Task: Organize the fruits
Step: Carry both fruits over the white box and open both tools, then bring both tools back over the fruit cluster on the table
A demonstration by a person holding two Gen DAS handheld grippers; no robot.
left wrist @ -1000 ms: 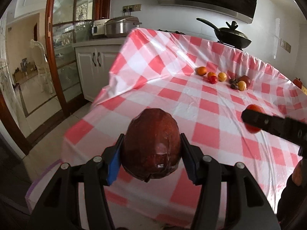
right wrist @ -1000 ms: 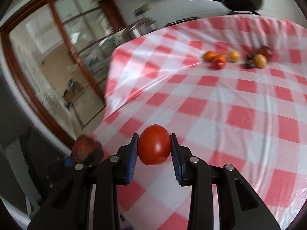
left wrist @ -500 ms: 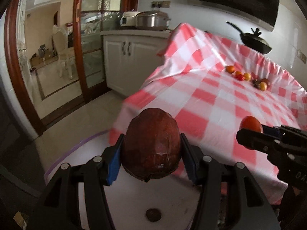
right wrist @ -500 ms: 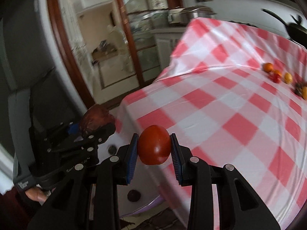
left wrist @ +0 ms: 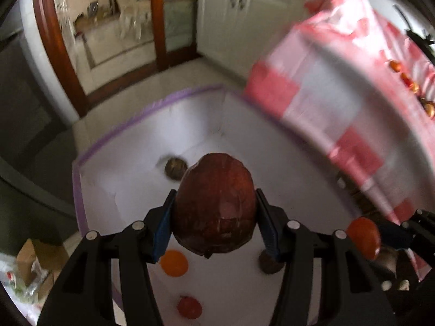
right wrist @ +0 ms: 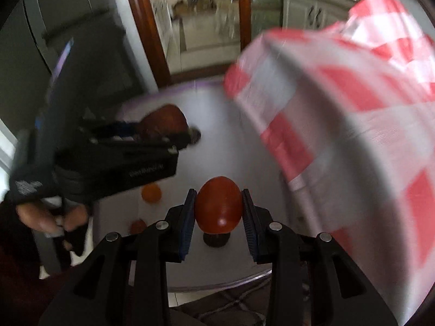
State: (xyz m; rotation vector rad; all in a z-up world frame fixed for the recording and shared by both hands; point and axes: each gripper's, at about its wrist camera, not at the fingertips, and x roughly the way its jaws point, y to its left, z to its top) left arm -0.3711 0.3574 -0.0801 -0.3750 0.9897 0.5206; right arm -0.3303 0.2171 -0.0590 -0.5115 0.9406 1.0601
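My left gripper [left wrist: 214, 193] is shut on a large dark red-brown fruit [left wrist: 214, 212]. It points steeply down over a white box [left wrist: 244, 141] with a purple rim on the floor. My right gripper [right wrist: 218, 191] is shut on a red tomato [right wrist: 218, 207], which also shows at the right of the left wrist view as the tomato [left wrist: 363, 237]. In the box lie an orange fruit [left wrist: 174, 263], a red fruit [left wrist: 189, 307], a brown round fruit [left wrist: 176, 168] and another dark fruit [right wrist: 216, 239] under the tomato. The right wrist view is blurred.
The table in a red and white checked cloth [left wrist: 339, 114] overhangs the box on the right, with several small fruits [left wrist: 407, 81] far back on it. A hand [right wrist: 51, 214] grips the left tool. White cabinets [left wrist: 244, 13] and a wooden door frame [left wrist: 54, 43] stand behind.
Both grippers have swung off the table top, left and downward, and now point into the white box on the floor. Each still holds its fruit.
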